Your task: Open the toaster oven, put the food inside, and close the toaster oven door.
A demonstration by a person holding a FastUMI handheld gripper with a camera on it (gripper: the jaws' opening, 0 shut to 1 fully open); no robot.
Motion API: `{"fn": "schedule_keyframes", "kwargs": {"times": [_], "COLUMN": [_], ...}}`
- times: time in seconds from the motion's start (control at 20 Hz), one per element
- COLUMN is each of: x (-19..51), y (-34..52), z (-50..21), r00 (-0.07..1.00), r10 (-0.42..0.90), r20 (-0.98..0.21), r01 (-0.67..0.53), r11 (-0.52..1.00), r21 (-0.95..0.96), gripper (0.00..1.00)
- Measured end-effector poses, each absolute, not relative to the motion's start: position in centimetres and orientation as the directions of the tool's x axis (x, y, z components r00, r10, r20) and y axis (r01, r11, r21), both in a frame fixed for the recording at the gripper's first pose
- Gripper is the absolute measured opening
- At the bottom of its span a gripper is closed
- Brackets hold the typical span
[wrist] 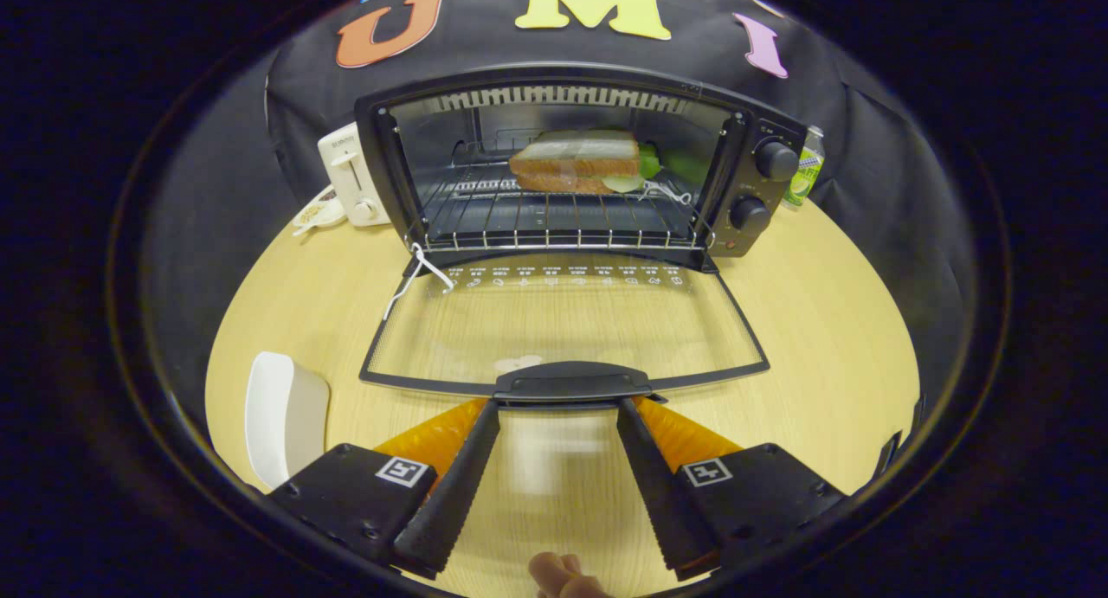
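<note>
White plate (286, 416) at left on counter (822, 338), beside gripper (558, 405). White toaster (353, 176) behind, left of toaster oven (571, 161). Oven door (563, 325) folded down flat, sandwich (578, 161) inside on rack. Gripper fingers spread, tips just under door handle (571, 380), pinching nothing. Bottle (805, 176) right of oven.

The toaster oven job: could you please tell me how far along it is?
Done: door is down and the sandwich sits on the rack. In hand: the open tool has its fingertips at the door handle. Left: closing the door.
</note>
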State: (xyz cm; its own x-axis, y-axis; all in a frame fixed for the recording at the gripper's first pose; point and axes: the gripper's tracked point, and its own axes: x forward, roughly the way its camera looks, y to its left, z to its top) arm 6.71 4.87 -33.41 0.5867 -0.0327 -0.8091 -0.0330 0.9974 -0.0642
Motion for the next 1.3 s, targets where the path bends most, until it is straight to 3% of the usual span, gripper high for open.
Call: {"fn": "schedule_keyframes", "kwargs": {"times": [0.8,1.3], "x": [6.9,8.5], "y": [5.0,5.5], "z": [-29.8,-24.4], "r00": [0.723,0.913], "r10": [-0.01,0.031], "r20": [-0.691,-0.407], "r01": [-0.022,-0.047], "r11": [0.999,0.998], "r21": [-0.038,-0.03], "gripper": [0.91,0.91]}}
